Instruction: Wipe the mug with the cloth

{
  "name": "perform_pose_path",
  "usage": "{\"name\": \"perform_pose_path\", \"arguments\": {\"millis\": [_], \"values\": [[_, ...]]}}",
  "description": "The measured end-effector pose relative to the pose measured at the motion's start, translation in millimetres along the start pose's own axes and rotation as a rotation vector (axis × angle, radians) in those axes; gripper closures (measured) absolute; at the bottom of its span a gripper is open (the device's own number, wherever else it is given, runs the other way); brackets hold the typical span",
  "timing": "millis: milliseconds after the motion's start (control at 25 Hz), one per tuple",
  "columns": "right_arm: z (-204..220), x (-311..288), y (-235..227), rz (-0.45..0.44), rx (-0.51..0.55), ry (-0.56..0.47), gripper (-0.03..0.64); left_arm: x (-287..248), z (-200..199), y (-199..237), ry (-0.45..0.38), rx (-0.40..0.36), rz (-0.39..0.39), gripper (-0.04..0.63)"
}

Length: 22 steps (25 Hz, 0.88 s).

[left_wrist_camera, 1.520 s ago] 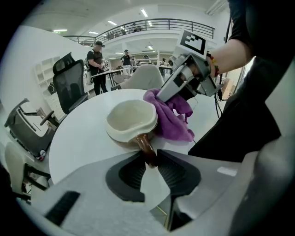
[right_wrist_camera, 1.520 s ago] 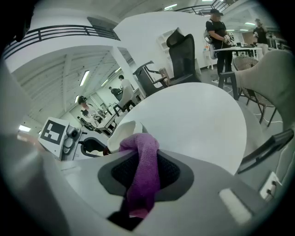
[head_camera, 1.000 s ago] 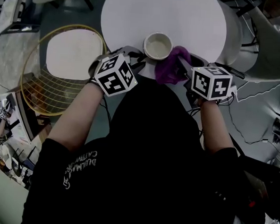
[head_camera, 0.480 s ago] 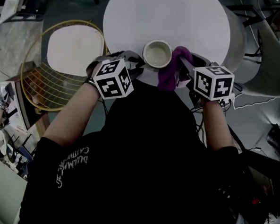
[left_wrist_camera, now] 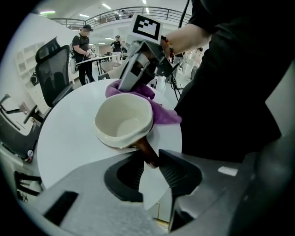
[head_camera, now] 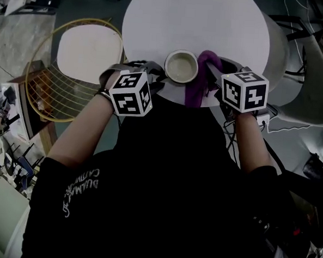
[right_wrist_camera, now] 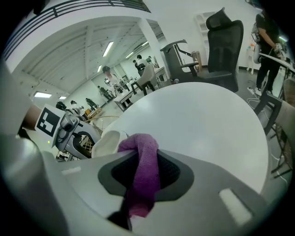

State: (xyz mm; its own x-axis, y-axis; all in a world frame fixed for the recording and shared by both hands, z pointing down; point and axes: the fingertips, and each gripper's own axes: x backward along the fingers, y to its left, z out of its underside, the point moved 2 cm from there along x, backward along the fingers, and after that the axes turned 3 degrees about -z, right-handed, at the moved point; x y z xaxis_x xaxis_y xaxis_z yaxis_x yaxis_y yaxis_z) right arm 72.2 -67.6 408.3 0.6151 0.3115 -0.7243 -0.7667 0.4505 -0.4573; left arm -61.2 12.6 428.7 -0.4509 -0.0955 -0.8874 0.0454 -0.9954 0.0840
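Observation:
A cream mug point(head_camera: 181, 66) stands near the front edge of the round white table point(head_camera: 195, 19). My left gripper point(head_camera: 157, 76) is at its left. In the left gripper view the brown handle point(left_wrist_camera: 146, 150) sits between the tips of the left gripper point(left_wrist_camera: 150, 173), touching both pads. Those jaws have just been opening a little. My right gripper point(head_camera: 211, 74) is shut on a purple cloth point(head_camera: 200, 82). In its own view the cloth point(right_wrist_camera: 143, 175) hangs out between the pads beside the mug point(right_wrist_camera: 107, 140). The cloth point(left_wrist_camera: 161, 115) lies against the mug's far side.
A yellow wire chair with a white seat point(head_camera: 84, 55) stands left of the table and a grey chair point(head_camera: 313, 64) to its right. A black office chair point(right_wrist_camera: 221, 41) is beyond the table. People point(left_wrist_camera: 83, 50) stand in the background.
The right gripper has carried the cloth further along the mug's right side. The left gripper stays at the handle and the mug has not shifted.

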Motion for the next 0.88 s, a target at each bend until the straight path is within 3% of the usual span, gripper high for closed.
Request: {"name": "perform_pose_path", "arguments": {"millis": [880], "values": [[-22.2,-21.0,-4.4,-0.079,0.246,0.149,0.532,-3.8,-2.7,-2.3,0.062,0.013,0.024,0.491]]}}
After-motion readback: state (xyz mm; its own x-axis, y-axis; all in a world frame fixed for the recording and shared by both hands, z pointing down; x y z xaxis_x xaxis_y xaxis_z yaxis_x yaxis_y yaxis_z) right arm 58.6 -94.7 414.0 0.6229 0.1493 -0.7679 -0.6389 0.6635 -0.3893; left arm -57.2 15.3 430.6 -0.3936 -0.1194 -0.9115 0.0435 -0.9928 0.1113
